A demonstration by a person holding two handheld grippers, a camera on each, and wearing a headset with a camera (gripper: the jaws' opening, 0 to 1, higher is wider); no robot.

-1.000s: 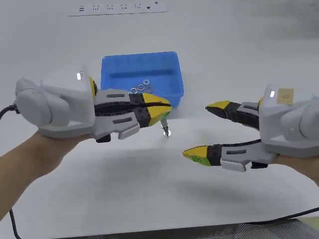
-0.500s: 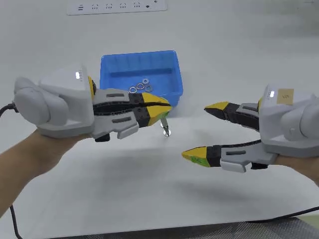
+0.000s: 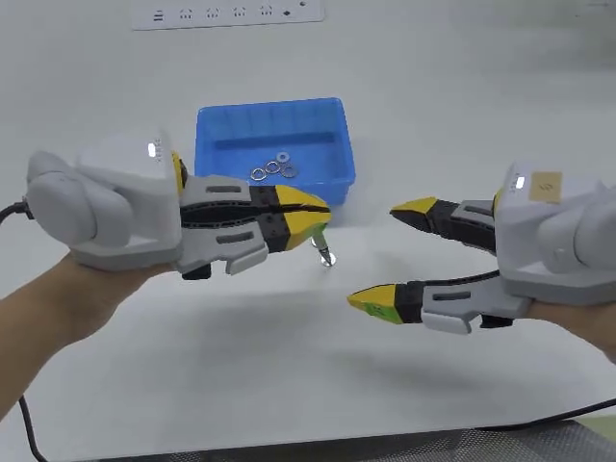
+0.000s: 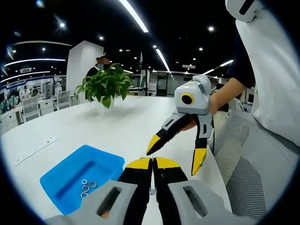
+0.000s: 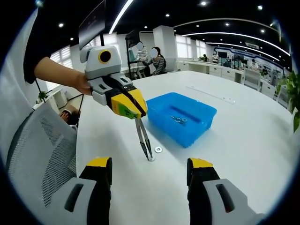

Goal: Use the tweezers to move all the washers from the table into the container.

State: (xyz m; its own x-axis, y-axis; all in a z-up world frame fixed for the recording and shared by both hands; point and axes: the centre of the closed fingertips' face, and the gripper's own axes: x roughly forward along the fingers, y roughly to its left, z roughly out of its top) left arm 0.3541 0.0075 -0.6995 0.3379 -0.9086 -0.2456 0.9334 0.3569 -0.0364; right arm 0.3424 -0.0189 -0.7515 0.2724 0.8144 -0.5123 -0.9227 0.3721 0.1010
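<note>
Tweezers down beside a loose washer.
The left gripper [image 3: 320,210] clamps the tweezers [image 3: 321,247], tips just beside a washer [image 5: 158,149]; blue container [image 3: 274,178] at eleven o'clock; right gripper [image 3: 386,253] gapes wide.

My left gripper [image 3: 325,206] and right gripper [image 3: 375,252] are pale grey shells with black, yellow-tipped jaws. A black cable [image 3: 10,215] leaves the left gripper's rear.

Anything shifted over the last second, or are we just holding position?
Barely. The tweezers tip crept slightly right, beside the washer on the table; the right tongs drifted a touch left. Otherwise unchanged: left tongs shut on the tweezers, right tongs open, washers lying in the blue container.
</note>
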